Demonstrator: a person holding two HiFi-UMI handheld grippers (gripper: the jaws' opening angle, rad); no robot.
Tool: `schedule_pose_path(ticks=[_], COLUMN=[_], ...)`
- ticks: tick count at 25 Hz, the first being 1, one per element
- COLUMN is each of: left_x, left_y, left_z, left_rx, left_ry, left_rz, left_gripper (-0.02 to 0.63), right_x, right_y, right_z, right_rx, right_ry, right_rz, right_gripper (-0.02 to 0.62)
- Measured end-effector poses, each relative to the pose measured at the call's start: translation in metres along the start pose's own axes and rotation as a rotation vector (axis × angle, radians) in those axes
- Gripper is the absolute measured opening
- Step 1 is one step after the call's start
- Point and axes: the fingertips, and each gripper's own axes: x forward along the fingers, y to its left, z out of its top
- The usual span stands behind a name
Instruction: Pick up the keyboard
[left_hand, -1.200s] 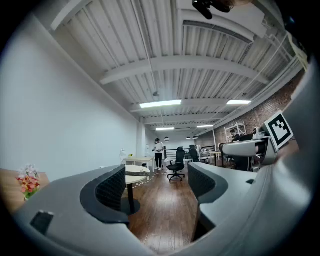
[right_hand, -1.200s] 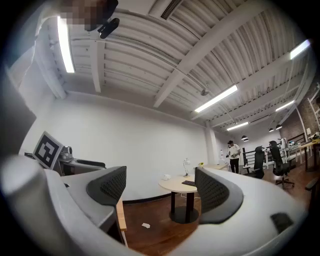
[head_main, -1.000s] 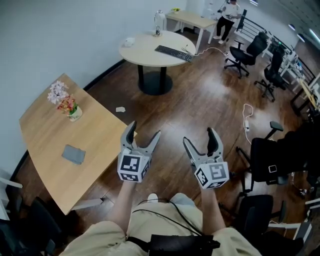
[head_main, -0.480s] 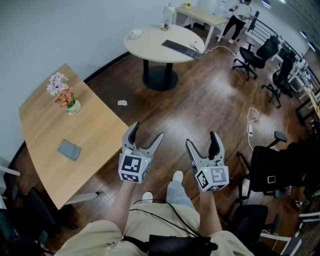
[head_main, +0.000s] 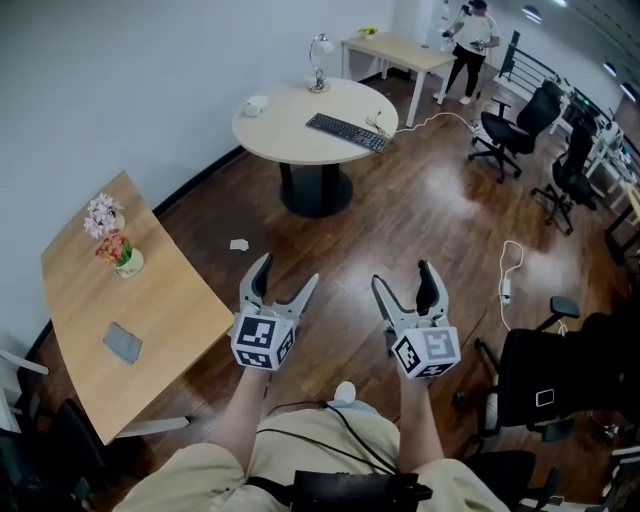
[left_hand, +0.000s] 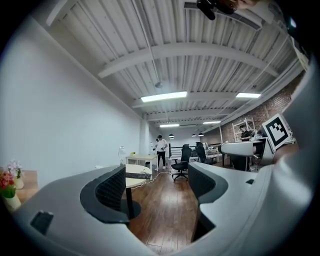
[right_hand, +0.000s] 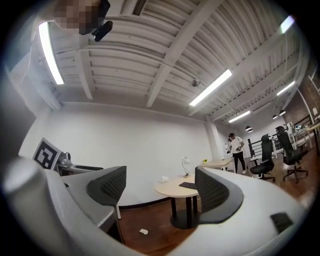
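The black keyboard (head_main: 346, 132) lies on the round light table (head_main: 270, 130) far ahead across the wooden floor. It also shows small in the left gripper view as the keyboard (left_hand: 138, 175) and in the right gripper view as the keyboard (right_hand: 187, 185). My left gripper (head_main: 282, 283) and right gripper (head_main: 407, 285) are held side by side at waist height, pointing level toward that table. Both are open with nothing between their fingers, as the left gripper (left_hand: 156, 185) and right gripper (right_hand: 162, 186) views confirm. Neither is near the keyboard.
A wooden table (head_main: 170, 300) at my left carries a flower pot (head_main: 113, 245) and a grey pad (head_main: 123, 342). A lamp (head_main: 320, 50) stands on the round table. Office chairs (head_main: 505, 130) and a black chair (head_main: 540, 385) are at the right, with a cable (head_main: 505, 290) on the floor. A person (head_main: 470, 30) stands far back.
The person carrying the grippers has walked forward; the wooden table slid back to the lower left. Both grippers stayed open and side by side.
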Motion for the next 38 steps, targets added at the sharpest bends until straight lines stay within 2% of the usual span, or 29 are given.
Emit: schedule_pose_path(ticks=[6, 11, 15, 21, 25, 28, 32, 35, 38], left_x=[0.042, 0.064, 0.092, 0.164, 0.231, 0.275, 0.314, 0.332, 0.352], left_y=[-0.032, -0.03, -0.014, 0.024, 0.054, 0.099, 0.161, 0.197, 0.229], left_z=[-0.011, -0.021, -0.03, -0.048, -0.033, -0.016, 0.0, 0.007, -0.007], left_rx=[0.039, 0.037, 0.028, -0.011, -0.013, -0.009, -0.063, -0.065, -0.085], left_ry=[0.057, 0.092, 0.101, 0.099, 0.058, 0.008, -0.038, -0.055, -0.032], left_rz=[-0.01, -0.003, 0.003, -0.049, -0.087, -0.075, -0.062, -0.059, -0.039], left_gripper=[0.367, 0.367, 0.367, 0.367, 0.367, 0.367, 0.367, 0.367, 0.367], right_x=[0.006, 0.02, 0.048, 0.112, 0.181, 0.244, 0.32, 0.354, 0.384], right_y=[-0.053, -0.072, -0.078, -0.099, -0.124, -0.123, -0.1, -0.097, -0.101], right_z=[-0.026, -0.051, -0.058, -0.076, -0.064, -0.049, -0.046, -0.048, -0.059], right_rx=[0.085, 0.131, 0.125, 0.089, 0.044, 0.015, -0.083, -0.163, -0.118], right_ry=[0.036, 0.083, 0.103, 0.147, 0.139, 0.124, 0.136, 0.111, 0.125], right_rz=[-0.006, 0.0, 0.013, -0.016, -0.023, 0.003, 0.049, -0.012, -0.035], right_gripper=[0.454, 0.451, 0.451, 0.451, 0.451, 0.451, 0.451, 0.451, 0.451])
